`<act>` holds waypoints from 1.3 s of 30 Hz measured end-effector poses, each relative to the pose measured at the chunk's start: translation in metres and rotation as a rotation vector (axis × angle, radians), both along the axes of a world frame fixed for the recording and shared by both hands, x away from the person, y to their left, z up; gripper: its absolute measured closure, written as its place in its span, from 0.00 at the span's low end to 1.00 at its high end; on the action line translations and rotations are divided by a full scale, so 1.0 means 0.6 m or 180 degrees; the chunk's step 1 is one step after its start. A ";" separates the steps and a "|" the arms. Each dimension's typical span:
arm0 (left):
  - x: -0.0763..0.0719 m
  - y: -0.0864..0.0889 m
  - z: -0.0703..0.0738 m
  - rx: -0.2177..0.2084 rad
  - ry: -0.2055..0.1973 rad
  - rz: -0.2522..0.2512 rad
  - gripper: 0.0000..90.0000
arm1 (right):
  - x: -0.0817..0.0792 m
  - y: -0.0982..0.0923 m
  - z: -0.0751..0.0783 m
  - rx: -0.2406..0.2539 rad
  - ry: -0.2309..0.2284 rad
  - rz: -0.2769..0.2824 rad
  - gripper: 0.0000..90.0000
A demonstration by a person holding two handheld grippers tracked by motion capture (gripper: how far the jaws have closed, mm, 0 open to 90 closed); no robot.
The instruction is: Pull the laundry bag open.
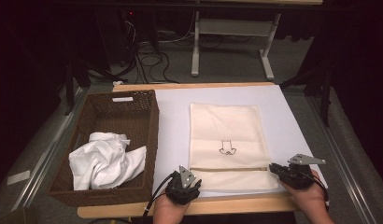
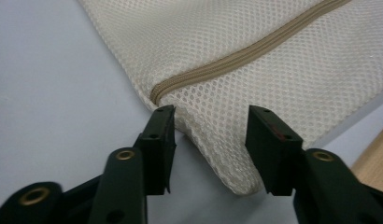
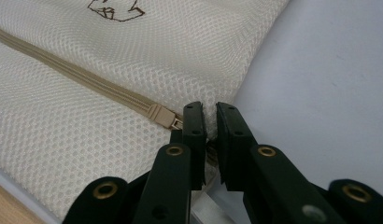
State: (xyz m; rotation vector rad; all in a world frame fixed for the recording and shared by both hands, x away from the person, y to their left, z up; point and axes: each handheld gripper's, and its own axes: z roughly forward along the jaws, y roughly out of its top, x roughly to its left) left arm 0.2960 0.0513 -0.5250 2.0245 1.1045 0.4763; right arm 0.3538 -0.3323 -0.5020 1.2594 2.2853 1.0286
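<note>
While the cream mesh bag lies flat at the middle of the white-covered bench, the right claw is pinched tight on its edge beside the zipper pull. At lower centre, the left claw stands partly open astride the bag's corner, pads not pressing.

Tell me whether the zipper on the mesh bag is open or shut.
Shut: the zipper runs as one closed seam across the mesh bag, its pull parked at the end beside the right gripper.
</note>
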 end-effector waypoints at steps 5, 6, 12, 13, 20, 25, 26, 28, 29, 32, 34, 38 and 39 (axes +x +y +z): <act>-0.002 -0.004 0.000 -0.0031 0.0011 -0.0064 0.77 | 0.000 -0.003 0.001 0.0002 -0.0013 -0.0001 0.93; -0.001 -0.003 0.000 -0.0038 0.0010 -0.0068 0.79 | -0.001 -0.003 0.002 0.0006 -0.0012 -0.0011 0.93; 0.006 -0.009 0.002 0.0015 0.0003 -0.0108 0.94 | -0.007 -0.010 0.003 0.0026 -0.0019 -0.0038 0.93; 0.007 -0.011 0.001 0.0019 -0.0012 -0.0117 0.95 | -0.009 -0.011 0.004 0.0014 -0.0017 -0.0043 0.93; 0.024 -0.023 0.001 0.0062 -0.0094 -0.0112 0.95 | -0.021 -0.025 0.006 0.0041 -0.0048 -0.0116 0.93; 0.034 -0.029 0.002 0.0076 -0.0135 -0.0103 0.96 | -0.031 -0.034 0.006 0.0060 -0.0047 -0.0137 0.93; 0.037 -0.028 0.002 0.0073 -0.0151 -0.0091 0.96 | -0.033 -0.036 0.006 0.0063 -0.0049 -0.0130 0.93; 0.043 -0.025 0.003 0.0069 -0.0174 -0.0033 0.95 | -0.036 -0.036 0.005 0.0079 -0.0047 -0.0112 0.93; 0.046 -0.023 0.002 0.0058 -0.0194 -0.0006 0.95 | -0.038 -0.035 0.005 0.0083 -0.0050 -0.0097 0.93; 0.053 -0.020 0.002 0.0070 -0.0188 0.0086 0.95 | -0.043 -0.027 0.006 0.0055 -0.0066 -0.0041 0.93; 0.054 -0.019 0.003 0.0089 -0.0218 0.0129 0.95 | -0.046 -0.020 0.006 0.0033 -0.0063 -0.0027 0.93; 0.054 -0.009 0.004 0.0047 -0.0234 0.0256 0.93 | -0.046 -0.010 0.004 0.0026 -0.0069 0.0032 0.93; 0.053 -0.006 0.005 0.0035 -0.0250 0.0284 0.89 | -0.046 -0.007 0.004 0.0020 -0.0063 0.0052 0.93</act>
